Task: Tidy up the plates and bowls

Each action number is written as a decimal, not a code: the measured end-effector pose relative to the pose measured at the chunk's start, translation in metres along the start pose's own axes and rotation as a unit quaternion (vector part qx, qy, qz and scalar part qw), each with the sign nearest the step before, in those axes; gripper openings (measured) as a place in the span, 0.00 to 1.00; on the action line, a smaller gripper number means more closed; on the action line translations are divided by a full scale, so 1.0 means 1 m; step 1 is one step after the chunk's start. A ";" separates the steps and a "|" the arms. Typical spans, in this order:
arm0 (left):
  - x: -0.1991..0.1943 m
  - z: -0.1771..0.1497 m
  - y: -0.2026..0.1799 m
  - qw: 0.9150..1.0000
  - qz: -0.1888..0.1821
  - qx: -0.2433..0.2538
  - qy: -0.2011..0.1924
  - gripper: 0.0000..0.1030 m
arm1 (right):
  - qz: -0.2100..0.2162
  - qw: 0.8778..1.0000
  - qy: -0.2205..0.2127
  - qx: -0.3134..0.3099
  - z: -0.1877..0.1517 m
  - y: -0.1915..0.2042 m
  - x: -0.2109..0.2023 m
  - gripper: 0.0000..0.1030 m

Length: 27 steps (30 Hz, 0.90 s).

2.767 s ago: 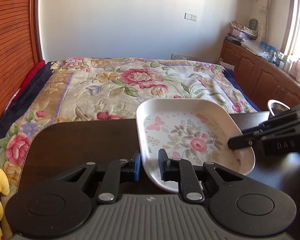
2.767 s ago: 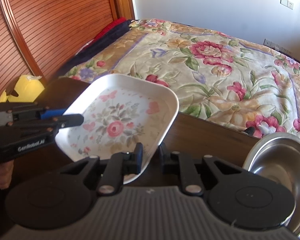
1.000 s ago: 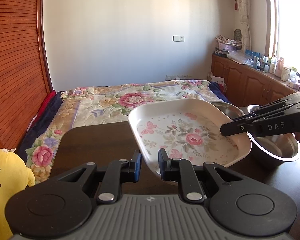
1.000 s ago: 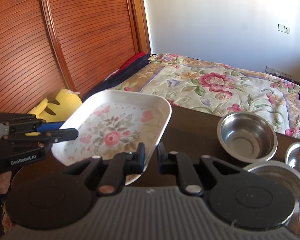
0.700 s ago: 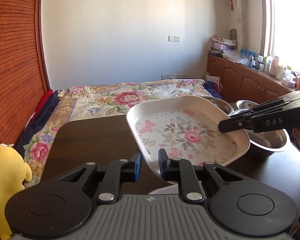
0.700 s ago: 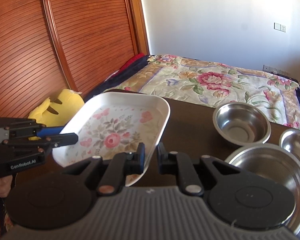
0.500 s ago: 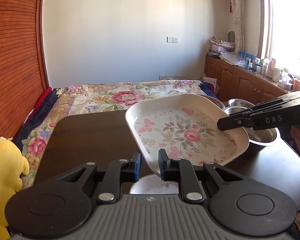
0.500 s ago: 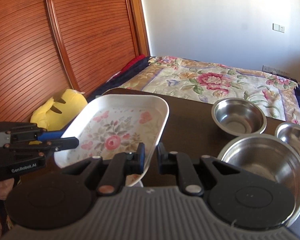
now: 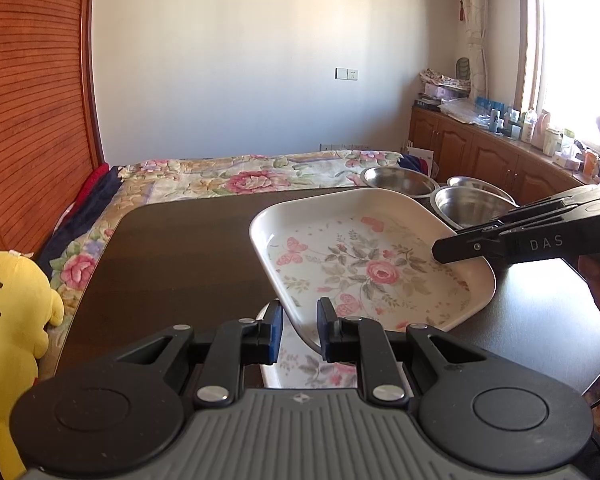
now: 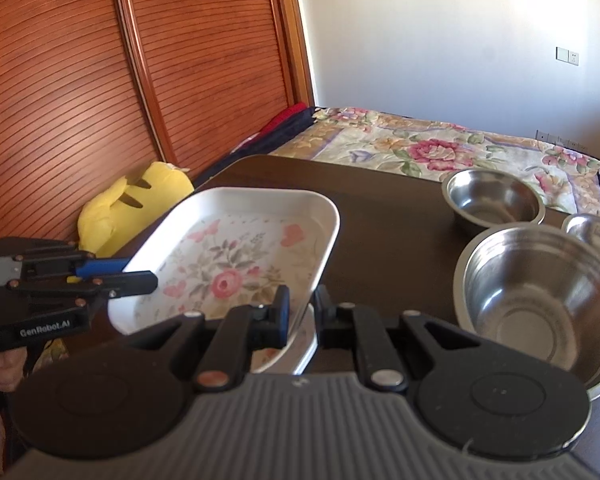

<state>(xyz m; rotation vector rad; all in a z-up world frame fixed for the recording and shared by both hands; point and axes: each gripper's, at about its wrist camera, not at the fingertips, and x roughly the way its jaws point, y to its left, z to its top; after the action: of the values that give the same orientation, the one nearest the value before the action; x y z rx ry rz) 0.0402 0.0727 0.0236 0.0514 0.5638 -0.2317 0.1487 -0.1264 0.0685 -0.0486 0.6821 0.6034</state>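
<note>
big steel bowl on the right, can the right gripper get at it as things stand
Probably not yet. The right gripper is shut on the floral tray, shared with the left gripper. The big steel bowl sits close beside it with nothing between, so once the tray is released, likely yes.

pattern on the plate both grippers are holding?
White plate printed with pink roses, grey-green leaves and pink butterflies; clearest in the left wrist view.

White letters "DAS" are showing on the black side of the right tool [image 9: 444, 249], toward three o'clock in the left wrist view. White lettering "GenRobot.AI" is showing on the black body of the left tool [image 10: 140, 274], toward eight o'clock in the right wrist view.
</note>
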 end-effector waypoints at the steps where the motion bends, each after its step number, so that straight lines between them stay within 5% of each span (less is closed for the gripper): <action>1: 0.000 -0.002 0.001 1.000 0.000 -0.001 0.001 0.18 | 0.001 1.000 0.000 0.000 -0.001 0.000 0.000 0.14; 27: 0.001 -0.031 0.005 0.999 0.005 -0.018 0.027 0.18 | 0.008 1.000 0.003 0.005 -0.039 0.014 0.001 0.14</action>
<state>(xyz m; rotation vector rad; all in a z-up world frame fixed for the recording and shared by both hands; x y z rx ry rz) 0.0261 0.0808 -0.0033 0.0257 0.6218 -0.2108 0.1197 -0.1235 0.0397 -0.0360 0.6914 0.6163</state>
